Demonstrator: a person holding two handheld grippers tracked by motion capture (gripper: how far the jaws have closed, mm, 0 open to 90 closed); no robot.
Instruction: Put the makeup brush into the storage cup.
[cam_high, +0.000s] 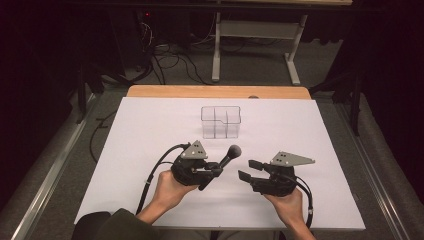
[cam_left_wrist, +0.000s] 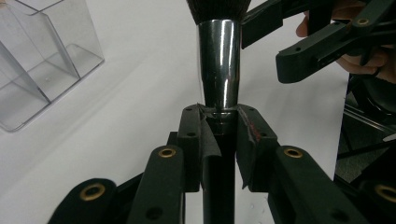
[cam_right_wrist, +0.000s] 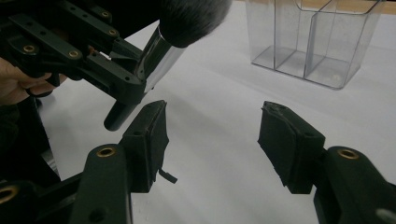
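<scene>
A: The left gripper (cam_high: 212, 172) had the brush (cam_high: 223, 164) clamped on its black handle, just below the chrome collar, bristles up and off the table (cam_high: 150, 130).

B: And the right gripper (cam_high: 251, 169) stood close beside it, jaws apart, nothing between them.

A: A light, stiff thing, that brush. The chrome looked slippery and the head soft, so the handle was the place to grip.

B: The clear organizer (cam_high: 221, 121) waited beyond, well apart.

organizer (cam_high: 221, 121): clear, 3 compartments, on white table (cam_high: 150, 130) | floor: cables (cam_high: 170, 62)
</scene>
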